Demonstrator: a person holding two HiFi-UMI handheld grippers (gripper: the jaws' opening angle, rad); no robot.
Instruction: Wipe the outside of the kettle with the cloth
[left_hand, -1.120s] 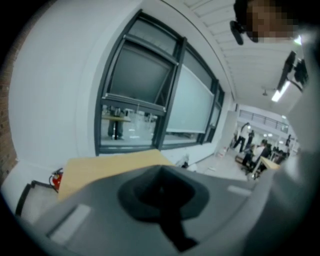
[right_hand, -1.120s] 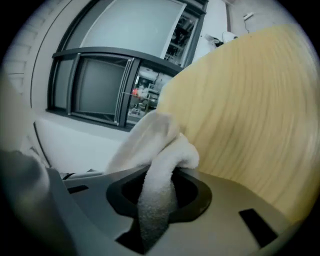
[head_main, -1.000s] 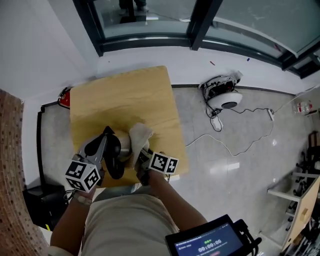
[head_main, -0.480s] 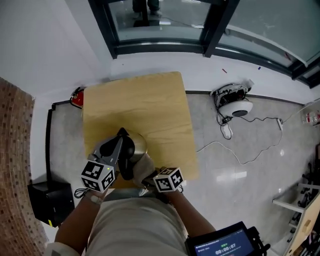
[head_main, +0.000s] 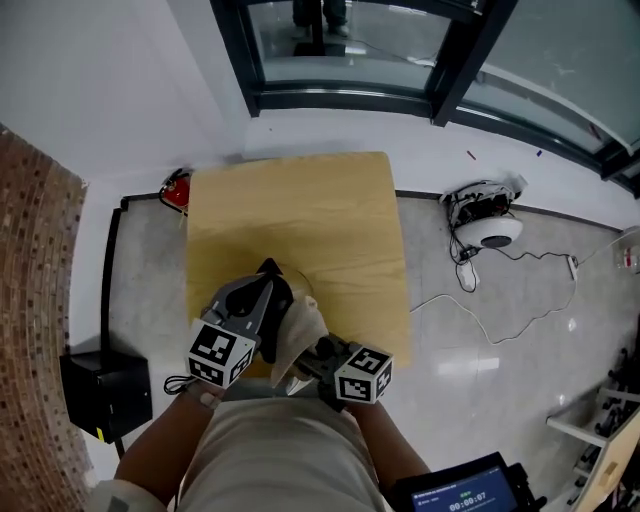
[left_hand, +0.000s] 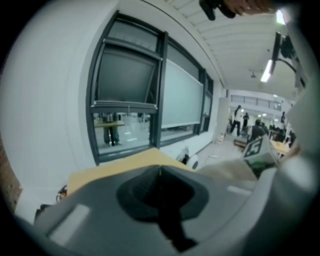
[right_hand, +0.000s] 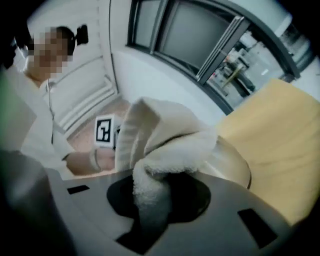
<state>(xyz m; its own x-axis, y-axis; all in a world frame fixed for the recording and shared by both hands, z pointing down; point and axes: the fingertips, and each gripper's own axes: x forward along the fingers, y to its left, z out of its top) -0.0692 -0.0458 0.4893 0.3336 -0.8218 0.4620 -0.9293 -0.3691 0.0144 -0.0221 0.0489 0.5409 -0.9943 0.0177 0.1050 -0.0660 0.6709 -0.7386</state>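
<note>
1. The left gripper (left_hand: 160, 175) has its jaws drawn together with no gap at the tips. Judging by the head view, they pinch the black handle of the kettle (head_main: 283, 292), most likely to steady it against the rubbing
2. The right gripper (right_hand: 162, 192) is clamped on a bunched fold of the cloth (right_hand: 165, 145). The loose part drapes against the kettle's side nearest the person, so the wiping looks to be under way
3. The kettle stands on the table (head_main: 300, 210), whose edge lies just beside the kettle on the person's side, which probably keeps it within easy reach of both hands
4. Counted: one kettle, one cloth, one table, two grippers
</note>
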